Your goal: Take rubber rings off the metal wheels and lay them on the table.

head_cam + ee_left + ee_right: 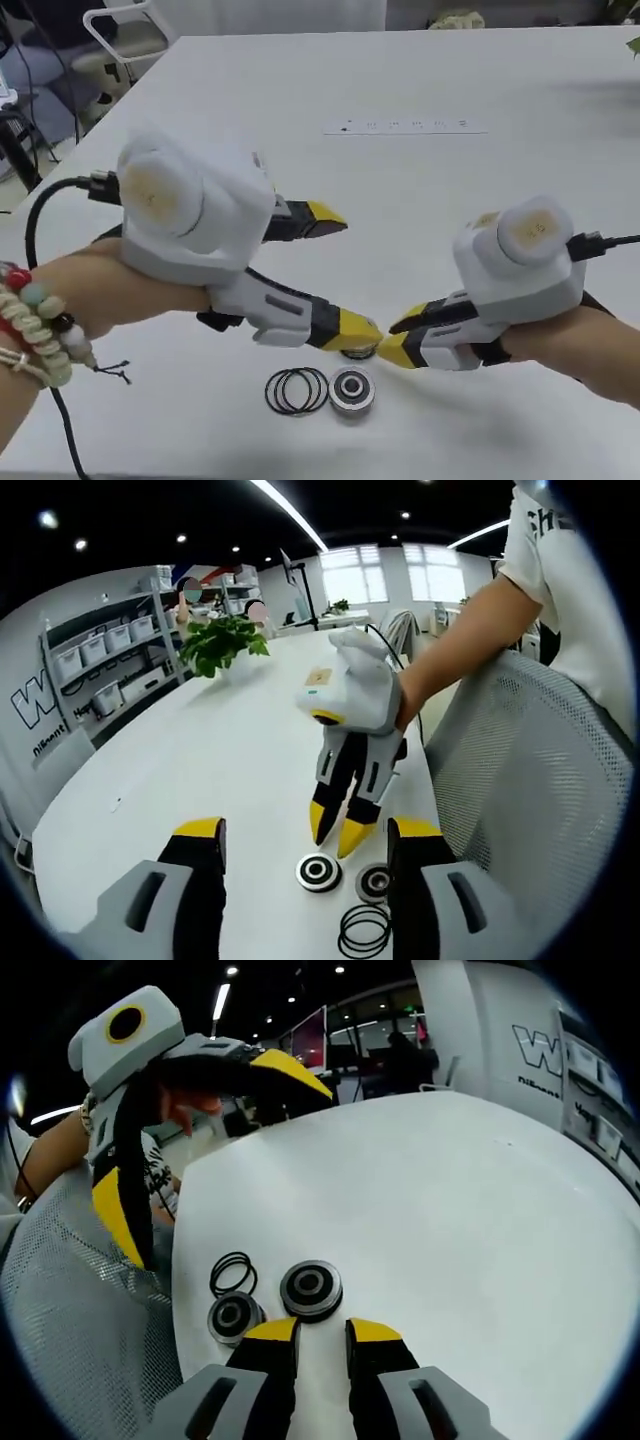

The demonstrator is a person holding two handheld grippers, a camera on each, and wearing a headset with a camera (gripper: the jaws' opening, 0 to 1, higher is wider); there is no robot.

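Well, in the head view the left gripper (352, 277) hangs with its jaws spread wide and holding nothing. The right gripper (400, 338) has its jaws only narrowly parted, also empty, with its tips close to the left's lower jaw over a wheel mostly hidden beneath them. Nearer the person the bare wheel (352, 390) lies just beside the loose rings (297, 390) on the white table (420, 200). In the left gripper view the right gripper's tips point down just behind the dark-rimmed wheel (318, 872), which I judge still carries rubber. The step should go best if one gripper pins that wheel by its sides while the other slips a single tip under the ring's edge and rolls it off. A straight pull might skid the wheel across the smooth top. In the right gripper view the dark-rimmed wheel (311, 1289) sits just ahead of the narrow gap between that gripper's own jaws, with the bare wheel beside it. The wheels are squat discs with a grey metallic sheen and a round hub. The rings are thin black hoops, probably stretchy and grippy, and the table is plain and matte.
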